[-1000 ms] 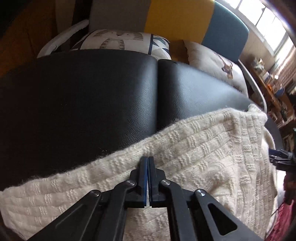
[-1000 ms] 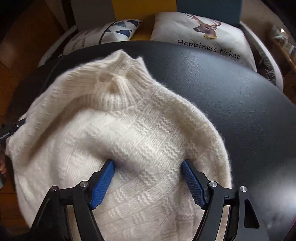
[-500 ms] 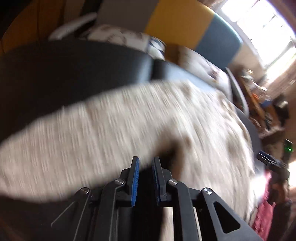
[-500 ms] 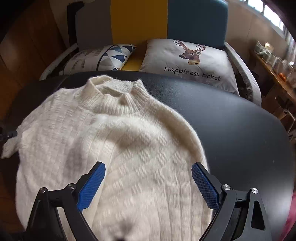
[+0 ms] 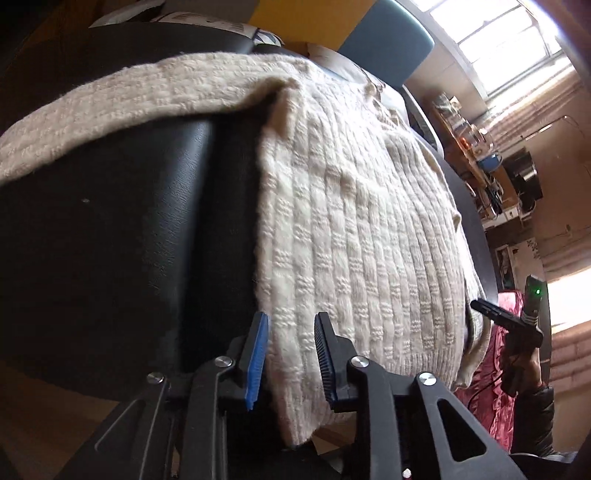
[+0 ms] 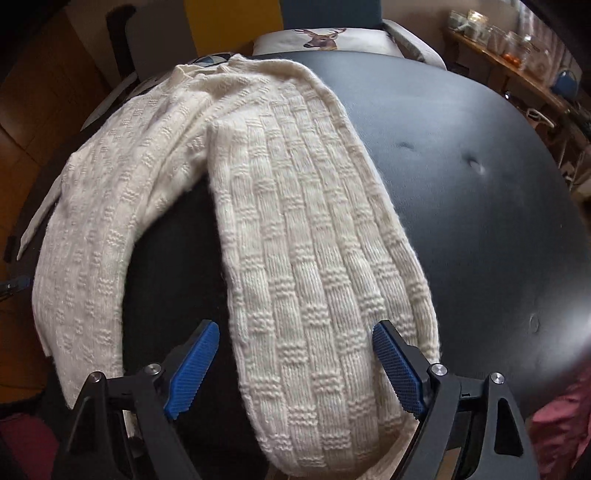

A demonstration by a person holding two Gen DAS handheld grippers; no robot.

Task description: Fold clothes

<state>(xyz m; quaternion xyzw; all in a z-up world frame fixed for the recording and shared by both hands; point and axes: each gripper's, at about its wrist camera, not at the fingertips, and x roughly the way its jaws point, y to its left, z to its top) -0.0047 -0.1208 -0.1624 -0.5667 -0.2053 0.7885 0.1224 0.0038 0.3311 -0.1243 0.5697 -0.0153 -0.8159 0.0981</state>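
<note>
A cream knitted sweater [image 6: 110, 192] lies on the black padded surface [image 6: 480, 192], collar at the far end. One long sleeve [image 6: 314, 258] runs toward me, and its cuff end lies between the fingers of my right gripper [image 6: 295, 332]. Those jaws stand wide and are closing, with the pads not pressing the knit. In the left wrist view the sweater [image 5: 369, 221] spreads to the right, its other sleeve [image 5: 129, 99] curving off left. My left gripper [image 5: 291, 325] is opening over the sweater's near edge, and the knit shows between its pads.
Beyond the surface stands a sofa with a deer-print pillow [image 6: 325, 37] and a blue backrest [image 5: 388, 44]. A shelf of jars [image 6: 517, 48] runs along the right wall under a bright window [image 5: 498, 33]. Red cloth [image 5: 495, 369] hangs at the near right edge.
My left gripper was shut on the sweater's edge; it has let go, opened and swung to a new spot. My right gripper has drawn back from the sweater's body to the sleeve end.
</note>
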